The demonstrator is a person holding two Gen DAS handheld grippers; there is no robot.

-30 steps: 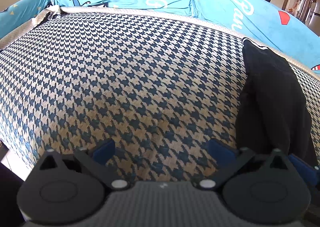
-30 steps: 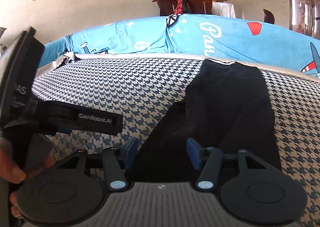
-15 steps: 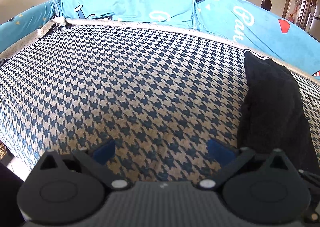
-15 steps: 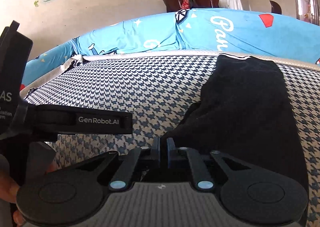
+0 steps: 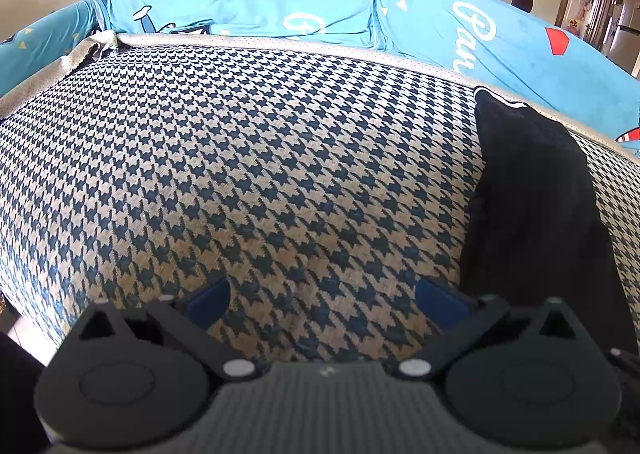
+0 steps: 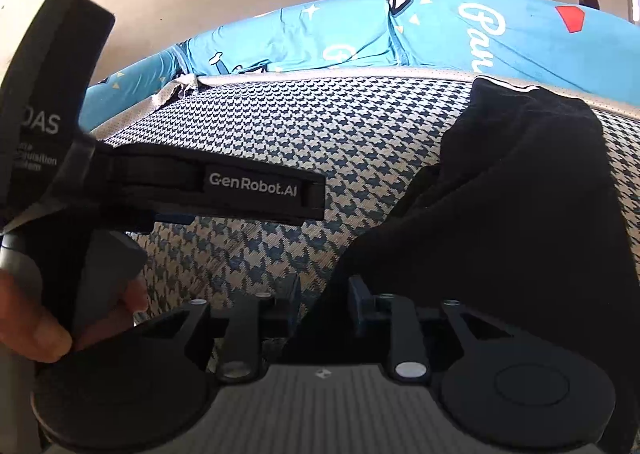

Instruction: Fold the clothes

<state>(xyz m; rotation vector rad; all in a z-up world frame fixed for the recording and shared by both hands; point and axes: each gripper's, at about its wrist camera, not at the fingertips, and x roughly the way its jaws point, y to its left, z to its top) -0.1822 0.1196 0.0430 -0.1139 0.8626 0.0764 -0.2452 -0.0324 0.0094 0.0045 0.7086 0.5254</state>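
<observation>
Houndstooth bed [image 5: 256,158] is carrying the black garment [image 6: 520,222], running lengthwise away from the right gripper [image 6: 324,304], whose jaws are opening over its near edge; left gripper [image 5: 322,294] is hovering beside it, jaws apart, empty.

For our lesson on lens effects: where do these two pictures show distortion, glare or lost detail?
Left wrist view: the houndstooth cover bulges like a dome and the frame corners go dark. Right wrist view: the black garment is a nearly featureless dark mass, and the wall is washed out by bright light.
</observation>
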